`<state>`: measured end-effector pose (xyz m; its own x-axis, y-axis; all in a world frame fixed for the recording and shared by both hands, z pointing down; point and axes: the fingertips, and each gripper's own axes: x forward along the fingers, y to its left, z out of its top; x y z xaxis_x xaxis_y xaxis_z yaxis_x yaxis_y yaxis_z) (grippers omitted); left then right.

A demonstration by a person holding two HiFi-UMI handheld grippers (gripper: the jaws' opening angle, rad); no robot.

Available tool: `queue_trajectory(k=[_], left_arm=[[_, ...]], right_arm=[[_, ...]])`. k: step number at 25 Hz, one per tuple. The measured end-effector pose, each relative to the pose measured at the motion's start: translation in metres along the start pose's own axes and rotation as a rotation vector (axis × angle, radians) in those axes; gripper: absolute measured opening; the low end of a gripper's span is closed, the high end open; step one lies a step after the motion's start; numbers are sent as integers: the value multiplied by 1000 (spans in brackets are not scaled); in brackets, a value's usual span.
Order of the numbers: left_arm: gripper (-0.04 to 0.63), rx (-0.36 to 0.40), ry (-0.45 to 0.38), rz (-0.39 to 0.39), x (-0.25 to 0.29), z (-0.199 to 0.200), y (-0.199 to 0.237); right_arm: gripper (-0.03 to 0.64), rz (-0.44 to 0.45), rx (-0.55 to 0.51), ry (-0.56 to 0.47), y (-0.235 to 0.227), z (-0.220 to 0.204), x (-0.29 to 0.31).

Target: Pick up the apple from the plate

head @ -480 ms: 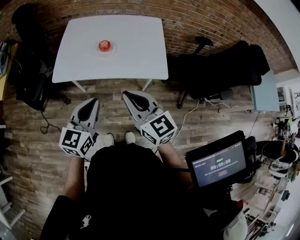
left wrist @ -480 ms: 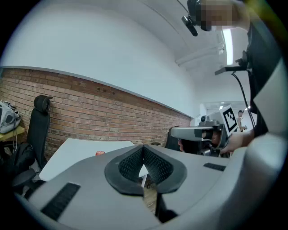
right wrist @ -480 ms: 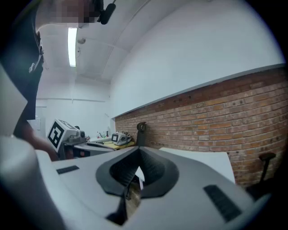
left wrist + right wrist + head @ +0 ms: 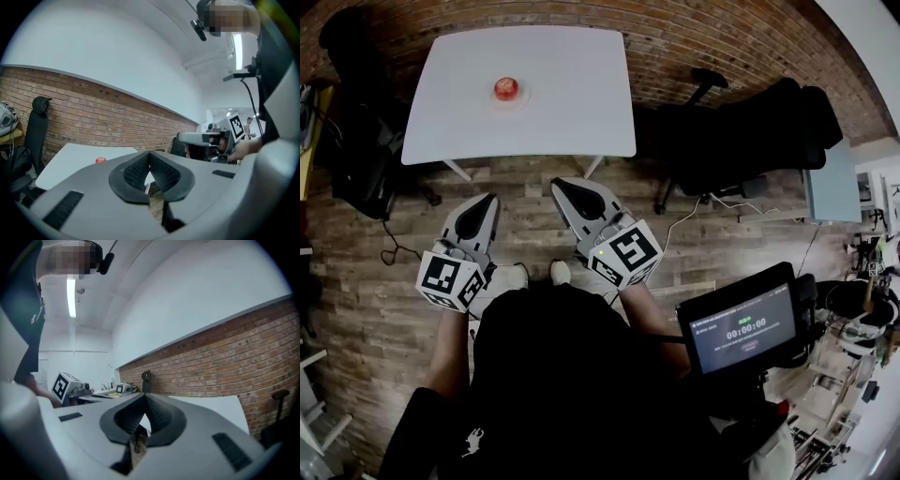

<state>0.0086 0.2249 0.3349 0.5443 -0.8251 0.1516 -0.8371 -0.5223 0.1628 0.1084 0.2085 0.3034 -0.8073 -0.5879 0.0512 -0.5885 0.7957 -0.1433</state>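
A red apple (image 4: 506,88) sits on a small white plate (image 4: 510,101) on the white table (image 4: 572,94), left of the table's middle. In the left gripper view the apple (image 4: 100,160) shows small and far off. Both grippers hang over the wooden floor, well short of the table. My left gripper (image 4: 490,200) is shut with nothing in it. My right gripper (image 4: 559,187) is also shut and empty, its jaws meeting at the tips. The right gripper view shows only the table's white top (image 4: 213,406), not the apple.
A black office chair (image 4: 741,131) stands right of the table, a dark chair and bags (image 4: 356,122) to its left. A brick wall (image 4: 694,37) runs behind. A screen on a stand (image 4: 745,330) sits at my right. Cables lie on the floor.
The view has shifted a little; the right gripper sits slightly further right and forward. The apple and plate have not moved.
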Motion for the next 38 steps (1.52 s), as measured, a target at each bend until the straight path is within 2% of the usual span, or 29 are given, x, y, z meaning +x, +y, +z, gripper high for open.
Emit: queue_trajectory(k=[10, 19, 28, 38], left_arm=[[6, 8, 15, 43, 8, -4, -4], [6, -16, 24, 78, 27, -10, -23], [6, -15, 31, 146, 21, -17, -37], [6, 8, 29, 180, 17, -18, -34]], right_arm=[[2, 12, -14, 26, -15, -5, -9], [2, 72, -6, 50, -40, -12, -25], [2, 158, -2, 71, -38, -21, -30], [2, 185, 1, 76, -37, -22, -24]])
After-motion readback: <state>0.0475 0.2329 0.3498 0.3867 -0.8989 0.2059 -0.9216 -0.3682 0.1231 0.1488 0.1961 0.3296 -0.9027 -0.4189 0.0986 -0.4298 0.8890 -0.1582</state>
